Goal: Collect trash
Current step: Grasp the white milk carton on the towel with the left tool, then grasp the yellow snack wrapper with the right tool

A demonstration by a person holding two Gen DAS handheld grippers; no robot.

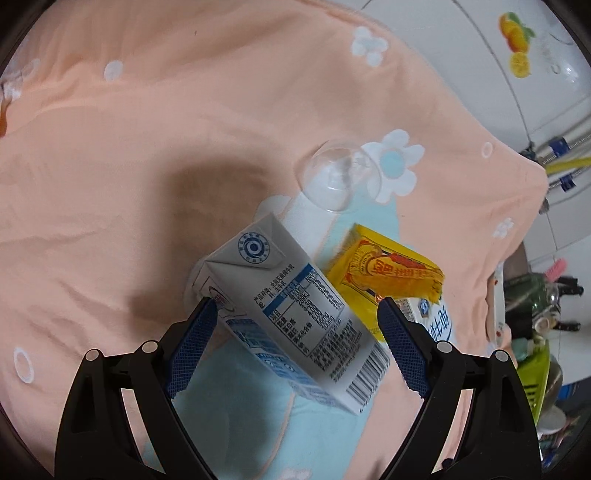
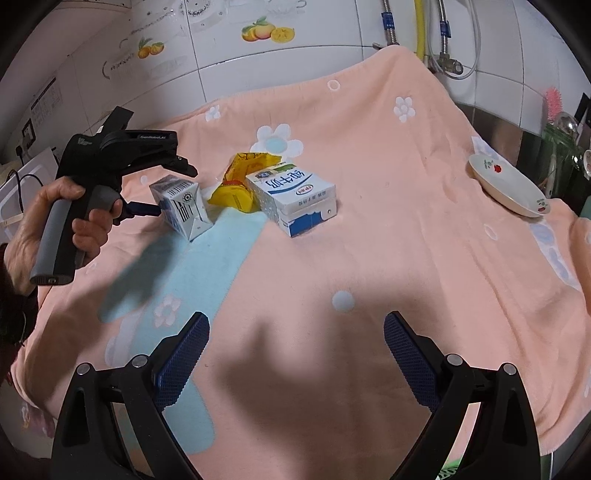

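Observation:
A white and blue milk carton (image 1: 295,325) lies tilted on the peach towel (image 1: 147,147), between the open fingers of my left gripper (image 1: 297,308); neither pad clearly touches it. In the right wrist view the same carton (image 2: 183,206) sits at the left gripper's tip (image 2: 149,208). A yellow snack wrapper (image 1: 384,273) (image 2: 240,184) lies beside it, against a second, larger milk carton (image 2: 295,201), partly hidden behind the right finger in the left wrist view (image 1: 432,317). My right gripper (image 2: 295,343) is open and empty over the towel's near part.
A clear plastic dome lid (image 1: 334,175) lies on the towel beyond the carton. A white dish with red flowers (image 2: 508,188) sits at the towel's right edge. Tiled wall and pipes (image 2: 419,26) stand behind. Clutter (image 1: 535,314) lies off the towel's right side.

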